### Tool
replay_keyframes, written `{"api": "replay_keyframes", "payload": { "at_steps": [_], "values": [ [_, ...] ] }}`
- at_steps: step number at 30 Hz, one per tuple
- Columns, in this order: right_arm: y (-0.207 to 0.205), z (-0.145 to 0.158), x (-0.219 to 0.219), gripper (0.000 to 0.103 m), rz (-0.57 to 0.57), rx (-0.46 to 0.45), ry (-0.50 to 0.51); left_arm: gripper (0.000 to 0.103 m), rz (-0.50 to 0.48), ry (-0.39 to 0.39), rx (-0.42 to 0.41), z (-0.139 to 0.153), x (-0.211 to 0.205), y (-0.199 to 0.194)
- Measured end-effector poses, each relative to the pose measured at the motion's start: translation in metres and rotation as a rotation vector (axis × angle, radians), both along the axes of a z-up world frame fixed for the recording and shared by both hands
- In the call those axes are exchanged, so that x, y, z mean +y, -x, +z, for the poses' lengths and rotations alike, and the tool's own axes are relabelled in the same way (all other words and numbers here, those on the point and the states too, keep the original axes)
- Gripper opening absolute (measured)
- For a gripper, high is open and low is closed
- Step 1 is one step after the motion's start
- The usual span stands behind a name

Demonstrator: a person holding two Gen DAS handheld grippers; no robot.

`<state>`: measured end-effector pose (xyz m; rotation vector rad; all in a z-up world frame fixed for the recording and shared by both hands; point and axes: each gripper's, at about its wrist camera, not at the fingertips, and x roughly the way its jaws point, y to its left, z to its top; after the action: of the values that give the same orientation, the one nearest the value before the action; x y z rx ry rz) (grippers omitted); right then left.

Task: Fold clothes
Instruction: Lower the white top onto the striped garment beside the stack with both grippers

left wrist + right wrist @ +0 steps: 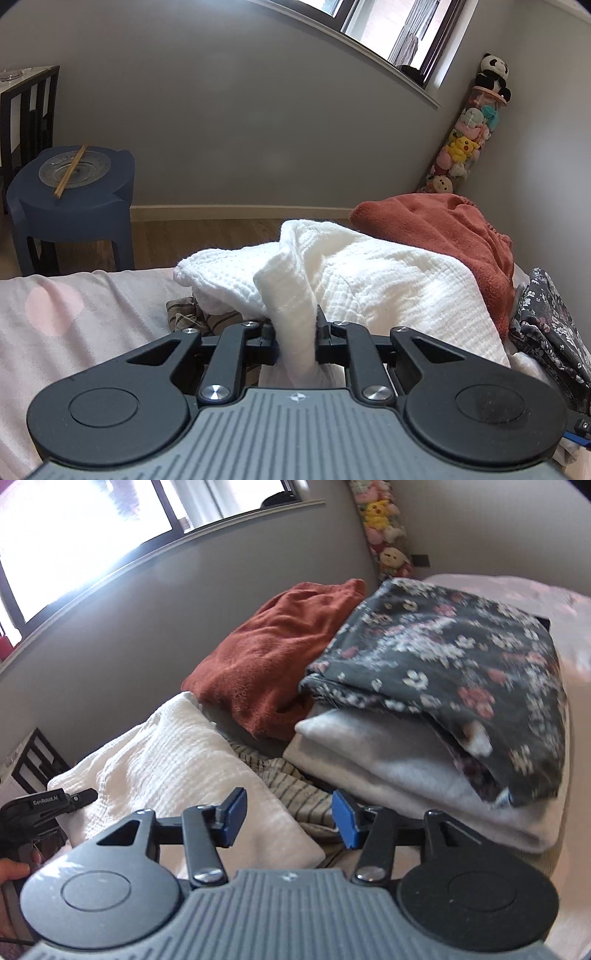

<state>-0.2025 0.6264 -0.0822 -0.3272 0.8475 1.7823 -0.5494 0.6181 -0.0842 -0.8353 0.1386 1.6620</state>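
Left wrist view: left tool (295,341) clamped on bunched fold of white waffle garment (369,280), frame centre; rest draped over heap on bed (74,317). Rust garment (443,225) behind, upper right. Judgement: lift slowly, keep pinch near edge so cloth hangs free of heap.

Right wrist view: right tool (291,821) wide apart, holding nothing, over striped cloth (291,779), lower centre. Floral garment (461,664) folded atop pale one (388,771), right. Judgement: take opposite white edge.
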Motion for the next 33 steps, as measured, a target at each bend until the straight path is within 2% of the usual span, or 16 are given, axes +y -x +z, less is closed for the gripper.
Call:
{"api": "replay_keyframes", "payload": {
  "at_steps": [5,12,13,14,16,17,18,23,29,31,33],
  "values": [
    [-0.008,-0.021,-0.007,0.059,-0.056,0.138,0.064,0.013,-0.013,0.007,0.005,0.0,0.001,0.001],
    [-0.006,-0.05,-0.001,0.06,-0.1,0.214,0.111,0.013,-0.026,0.02,0.023,0.0,0.004,0.0],
    [-0.007,-0.055,0.0,0.056,-0.106,0.235,0.12,0.013,-0.026,0.022,0.027,-0.001,0.004,0.0],
    [-0.007,-0.059,0.001,0.046,-0.11,0.257,0.13,0.013,-0.027,0.025,0.031,-0.001,0.005,-0.001],
    [-0.007,-0.064,0.002,0.033,-0.119,0.29,0.148,0.013,-0.028,0.031,0.032,-0.002,0.006,-0.001],
    [-0.007,-0.065,0.001,0.022,-0.124,0.299,0.145,0.013,-0.028,0.033,0.032,-0.002,0.006,0.0],
    [-0.007,-0.065,0.0,0.017,-0.129,0.307,0.143,0.013,-0.03,0.033,0.032,-0.001,0.006,0.0],
    [-0.004,-0.034,-0.004,0.011,-0.127,0.288,0.062,0.013,-0.042,0.014,0.005,0.01,0.005,0.003],
    [0.0,0.029,0.01,0.01,-0.106,0.201,-0.072,0.013,-0.023,-0.032,-0.137,0.03,-0.005,0.011],
    [-0.004,0.039,0.02,0.01,-0.128,0.172,-0.083,0.013,-0.019,-0.034,-0.185,0.028,-0.01,0.009],
    [-0.01,0.037,0.032,0.009,-0.158,0.144,-0.055,0.013,-0.021,-0.027,-0.216,0.022,-0.014,0.005]
  ]
}}
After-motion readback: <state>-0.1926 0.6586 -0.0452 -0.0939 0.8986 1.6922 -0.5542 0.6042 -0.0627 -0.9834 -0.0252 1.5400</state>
